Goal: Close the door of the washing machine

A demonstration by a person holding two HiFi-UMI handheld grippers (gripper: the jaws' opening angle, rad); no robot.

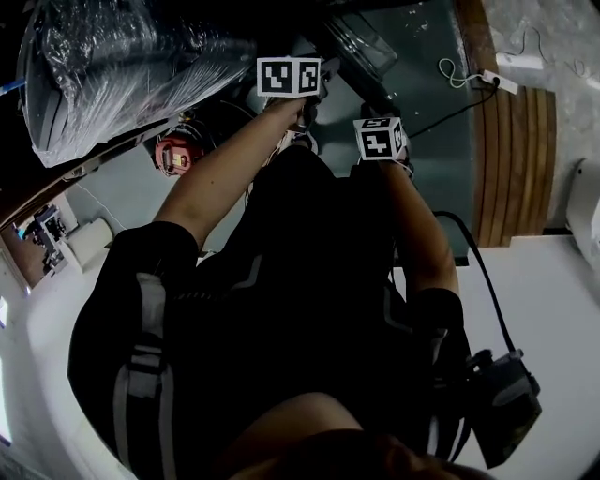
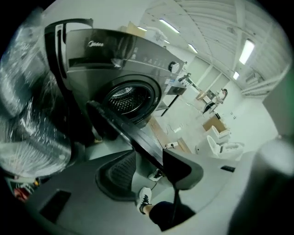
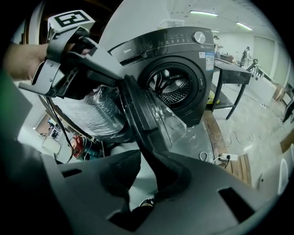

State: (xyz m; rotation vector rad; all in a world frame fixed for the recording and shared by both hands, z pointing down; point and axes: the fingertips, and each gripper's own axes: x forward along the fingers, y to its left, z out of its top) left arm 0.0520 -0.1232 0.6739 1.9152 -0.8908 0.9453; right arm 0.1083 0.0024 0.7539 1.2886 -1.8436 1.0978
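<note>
Washing machine door (image 3: 142, 110) stands wide open. My left claw (image 2: 149, 155) and right claw (image 3: 154, 156) straddle its edge, unclenched; swing-shut remains.

Strip lights (image 3: 202, 13) are glowing on the ceiling above the dark table (image 3: 232, 75). A wooden floor strip (image 1: 514, 141) is running out from beneath the table, with a white power strip (image 1: 500, 82) lying at its edge.

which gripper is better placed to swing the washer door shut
Probably the right gripper: the door edge sits deep between its open jaws, drum opening straight ahead. The left gripper straddles the edge too, only nearer its tips.
</note>
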